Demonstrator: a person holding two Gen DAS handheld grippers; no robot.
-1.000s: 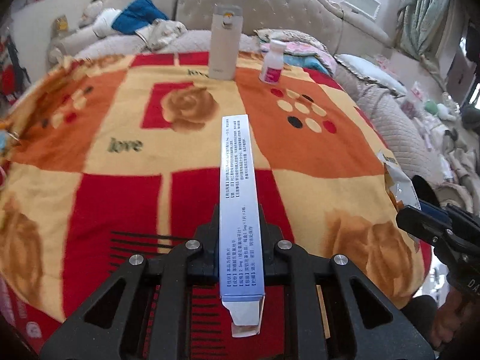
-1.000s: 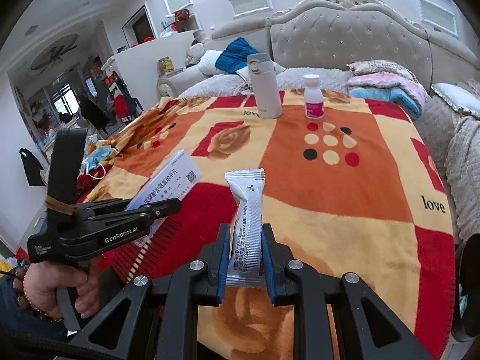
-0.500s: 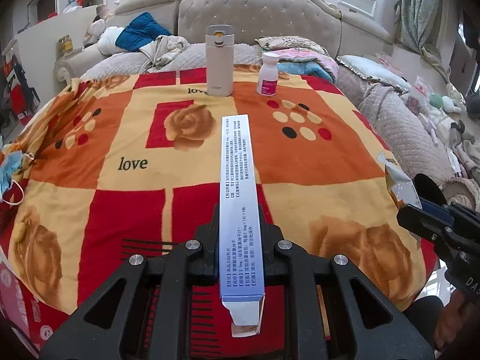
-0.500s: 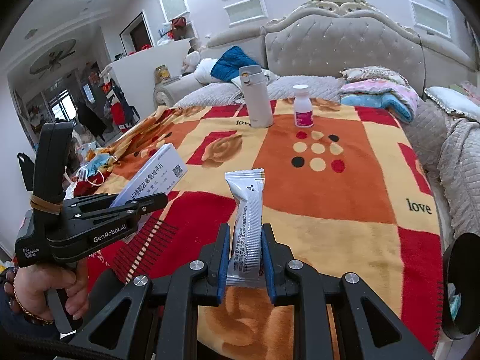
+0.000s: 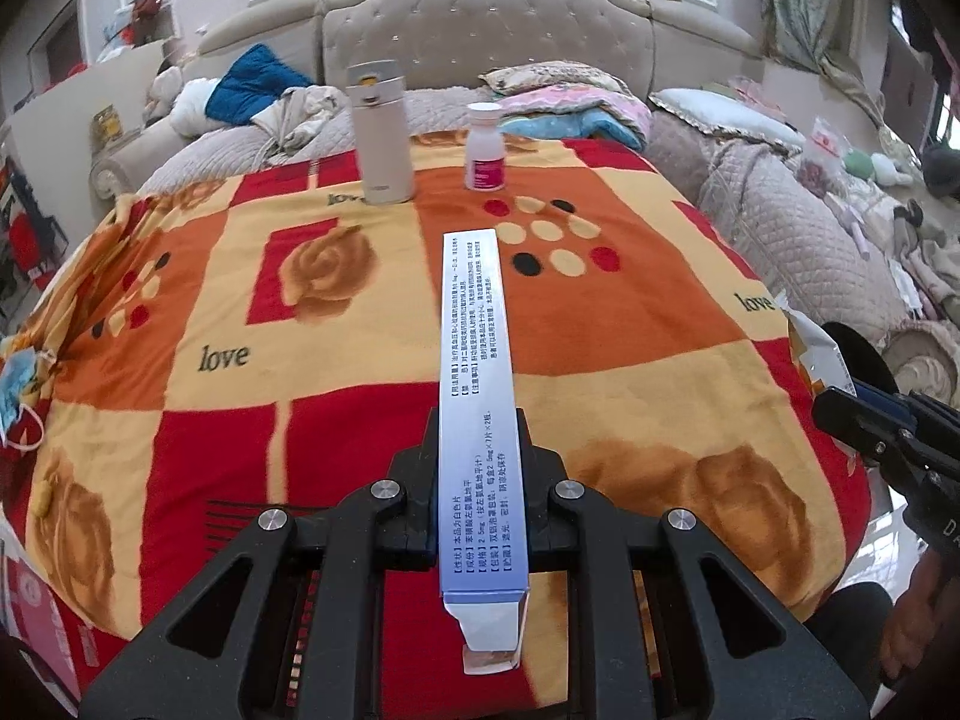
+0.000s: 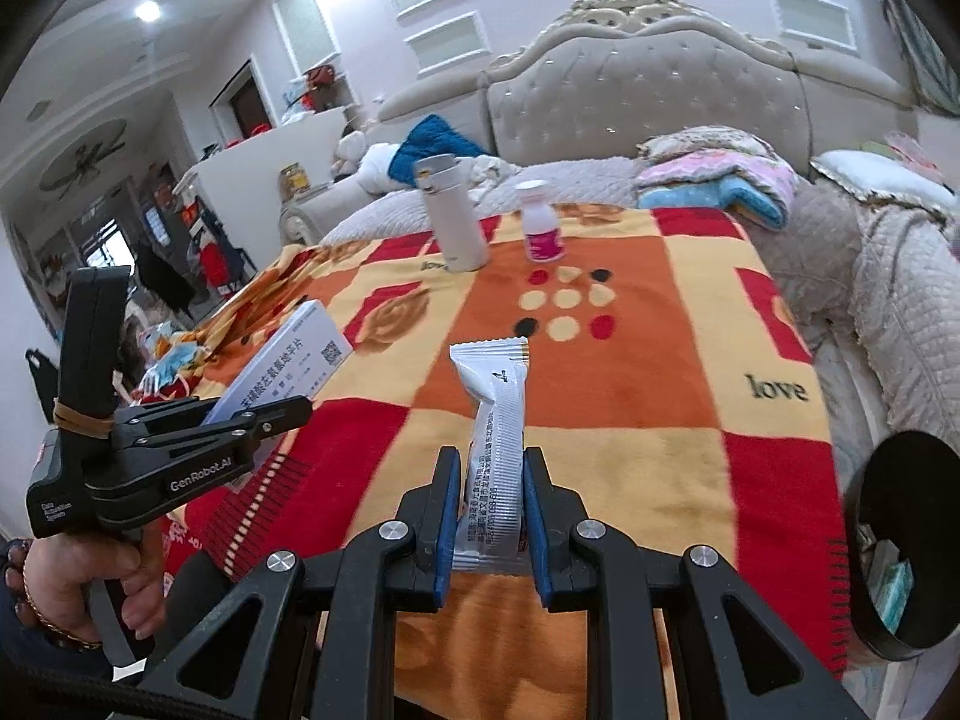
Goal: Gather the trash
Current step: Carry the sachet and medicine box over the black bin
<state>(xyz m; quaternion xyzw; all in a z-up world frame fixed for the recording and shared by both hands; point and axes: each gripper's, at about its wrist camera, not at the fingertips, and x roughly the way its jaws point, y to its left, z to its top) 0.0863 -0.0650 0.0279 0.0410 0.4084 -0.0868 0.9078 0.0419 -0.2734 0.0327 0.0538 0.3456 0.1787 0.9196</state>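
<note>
We hold both pieces of trash aloft over the blanket-covered table [image 5: 228, 312]: the left gripper [image 5: 477, 480] pinches a long medicine box [image 5: 474, 360] between its fingers, the right gripper [image 6: 493, 510] clamps a white snack wrapper [image 6: 495, 432] upright. Thermos [image 5: 381, 132] and pill bottle [image 5: 485, 147] stand apart at the far edge, seemingly keepers.

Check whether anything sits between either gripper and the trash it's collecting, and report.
Nothing does. The left gripper is already shut on the long white box, and the right gripper is shut on the white sachet. No bin shows in either view.
</note>
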